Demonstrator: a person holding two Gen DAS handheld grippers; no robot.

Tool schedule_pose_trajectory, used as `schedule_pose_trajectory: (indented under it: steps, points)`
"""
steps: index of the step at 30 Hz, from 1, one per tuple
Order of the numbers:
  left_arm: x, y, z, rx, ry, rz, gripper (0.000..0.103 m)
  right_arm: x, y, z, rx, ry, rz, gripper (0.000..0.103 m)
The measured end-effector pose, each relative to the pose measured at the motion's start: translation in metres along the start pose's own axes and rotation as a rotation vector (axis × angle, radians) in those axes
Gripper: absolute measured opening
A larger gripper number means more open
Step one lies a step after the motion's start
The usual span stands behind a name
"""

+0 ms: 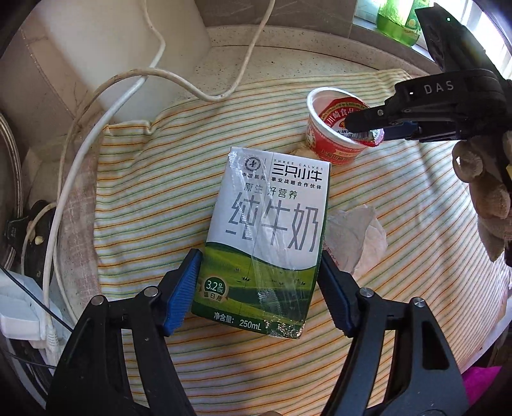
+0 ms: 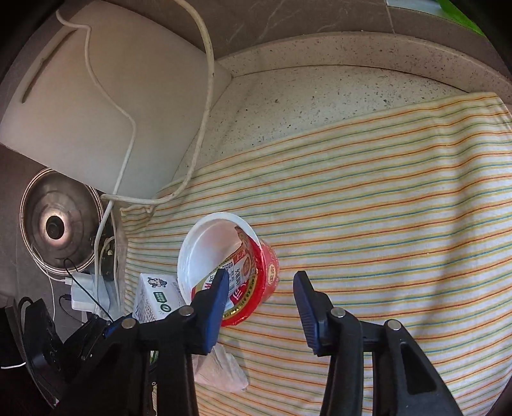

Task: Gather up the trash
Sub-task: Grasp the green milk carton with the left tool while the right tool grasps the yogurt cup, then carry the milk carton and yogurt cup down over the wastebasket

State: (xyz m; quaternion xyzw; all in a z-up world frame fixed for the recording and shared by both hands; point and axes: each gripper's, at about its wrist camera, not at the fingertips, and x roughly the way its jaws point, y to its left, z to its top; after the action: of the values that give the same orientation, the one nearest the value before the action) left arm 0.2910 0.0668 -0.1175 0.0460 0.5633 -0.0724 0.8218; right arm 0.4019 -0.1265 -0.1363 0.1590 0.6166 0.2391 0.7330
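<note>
A white and green milk carton (image 1: 265, 236) lies flat on the striped cloth (image 1: 160, 198). My left gripper (image 1: 259, 288) is open, its blue pads on either side of the carton's lower end. A red and white cup (image 1: 336, 128) with a peeled foil lid stands behind the carton. My right gripper (image 2: 260, 297) is open: its left pad reaches inside the cup (image 2: 224, 256) at the rim, the right pad stands outside, apart from the cup. It also shows in the left wrist view (image 1: 368, 124). The carton's end (image 2: 156, 297) shows at lower left.
A crumpled tissue (image 1: 355, 236) lies right of the carton. A white board (image 2: 105, 105) leans at the back left with white cables (image 1: 96, 134) over it. A steel pot lid (image 2: 57, 227) and chargers (image 2: 83, 294) sit left. Green bottles (image 1: 400, 19) stand on the sill.
</note>
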Motion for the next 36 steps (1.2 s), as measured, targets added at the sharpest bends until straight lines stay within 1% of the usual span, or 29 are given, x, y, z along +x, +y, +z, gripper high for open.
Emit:
schedule_pose_trajectory:
  steps: [1, 4, 7, 10, 15, 24, 29, 32, 36]
  points:
    - [-0.004, 0.000, -0.006, -0.016, -0.008, 0.001, 0.073, 0.002, -0.001, 0.000, 0.006, 0.000, -0.002, 0.038]
    - [-0.009, 0.001, -0.013, -0.068, -0.026, 0.003, 0.071, 0.006, -0.003, -0.003, 0.012, 0.001, 0.010, 0.028]
    - [-0.019, 0.004, -0.021, -0.111, -0.044, 0.012, 0.071, 0.002, -0.003, -0.004, 0.011, -0.005, 0.025, 0.022]
    - [-0.029, 0.008, -0.030, -0.159, -0.064, 0.016, 0.071, -0.004, -0.003, -0.004, 0.001, -0.016, 0.023, 0.021]
    - [-0.047, 0.005, -0.048, -0.218, -0.098, 0.022, 0.070, -0.020, -0.009, -0.009, 0.004, -0.031, 0.054, 0.020]
    - [-0.076, -0.002, -0.077, -0.314, -0.153, 0.039, 0.070, -0.054, -0.024, -0.033, -0.018, -0.036, 0.104, 0.020]
    - [-0.097, -0.013, -0.096, -0.367, -0.191, 0.038, 0.070, -0.076, -0.031, -0.055, -0.050, -0.039, 0.131, 0.020]
    - [-0.110, -0.024, -0.112, -0.390, -0.211, 0.040, 0.070, -0.085, -0.037, -0.071, -0.057, -0.025, 0.160, 0.020]
    - [-0.123, -0.040, -0.132, -0.426, -0.233, 0.043, 0.070, -0.093, -0.038, -0.091, -0.095, -0.008, 0.173, 0.020]
